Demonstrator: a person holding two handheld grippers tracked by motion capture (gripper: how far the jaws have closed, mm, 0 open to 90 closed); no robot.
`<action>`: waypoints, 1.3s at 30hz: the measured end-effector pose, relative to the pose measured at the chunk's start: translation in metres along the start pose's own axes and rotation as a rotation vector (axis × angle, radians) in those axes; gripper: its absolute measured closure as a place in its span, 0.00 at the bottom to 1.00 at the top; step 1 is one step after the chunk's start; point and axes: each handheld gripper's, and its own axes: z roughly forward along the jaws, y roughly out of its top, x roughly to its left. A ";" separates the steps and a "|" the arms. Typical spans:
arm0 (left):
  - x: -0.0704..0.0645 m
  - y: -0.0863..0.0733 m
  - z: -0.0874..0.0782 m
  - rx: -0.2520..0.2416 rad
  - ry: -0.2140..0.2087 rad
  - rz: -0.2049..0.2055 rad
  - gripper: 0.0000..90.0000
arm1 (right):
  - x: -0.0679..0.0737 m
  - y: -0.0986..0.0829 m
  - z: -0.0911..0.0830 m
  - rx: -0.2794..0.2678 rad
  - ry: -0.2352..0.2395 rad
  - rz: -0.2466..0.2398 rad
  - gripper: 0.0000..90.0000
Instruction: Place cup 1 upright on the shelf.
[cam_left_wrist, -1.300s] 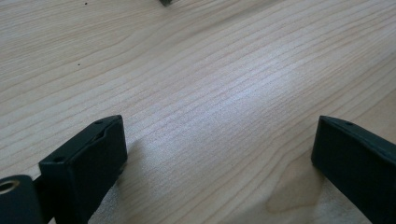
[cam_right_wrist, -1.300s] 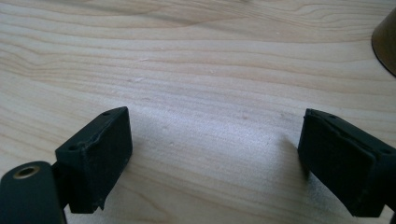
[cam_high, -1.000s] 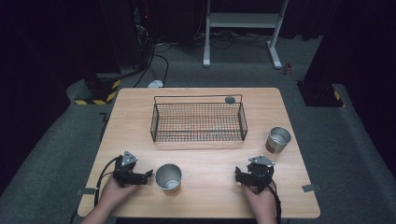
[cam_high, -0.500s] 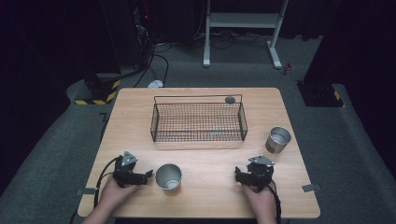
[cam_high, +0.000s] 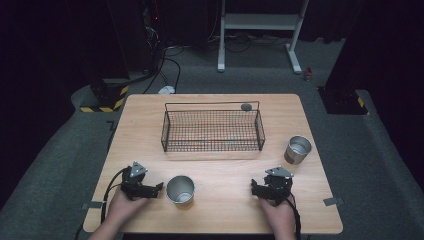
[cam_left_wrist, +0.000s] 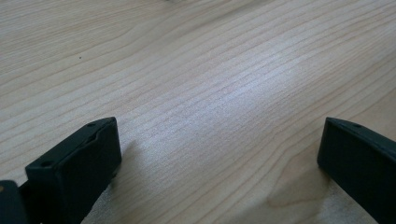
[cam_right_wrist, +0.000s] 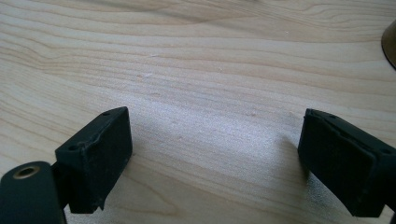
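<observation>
At the near edge of the wooden table (cam_high: 220, 210), the person's 2 hands rest on the surface, each holding a gripper. The left hand (cam_high: 122, 205) holds the left gripper (cam_high: 159, 187) near the front left corner, its jaws pointing toward the table's middle. In the left gripper view the 2 black jaws stand wide apart over bare wood grain, with nothing between them. The right hand (cam_high: 275, 212) holds the right gripper (cam_high: 253, 188) near the front right, and its jaws point leftward. In the right gripper view they too are spread wide, nothing held, low over the tabletop.

Between the 2 grippers, just beside the left one, stands an upright metal cup (cam_high: 180, 189), open end up, touching neither gripper. A dark curved edge at the right border of the right gripper view cannot be identified.

Farther back on the right side stands a second metal cup (cam_high: 298, 150), also upright, near the right end of the basket but apart from it. Across the middle of the table sits a black wire basket (cam_high: 212, 146), long side facing the person. At its far right corner lies a small dark round object (cam_high: 246, 106) on the table.
</observation>
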 end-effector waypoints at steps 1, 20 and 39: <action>0.000 0.000 0.000 0.001 0.000 0.000 0.00 | 0.000 0.000 0.000 0.000 0.000 -0.002 0.11; 0.000 0.017 -0.030 -0.120 -0.129 -0.024 0.01 | 0.000 0.000 0.000 -0.001 0.002 -0.006 0.11; -0.005 0.028 -0.055 -0.202 -0.110 0.022 0.01 | 0.000 0.000 0.000 -0.001 0.001 -0.003 0.11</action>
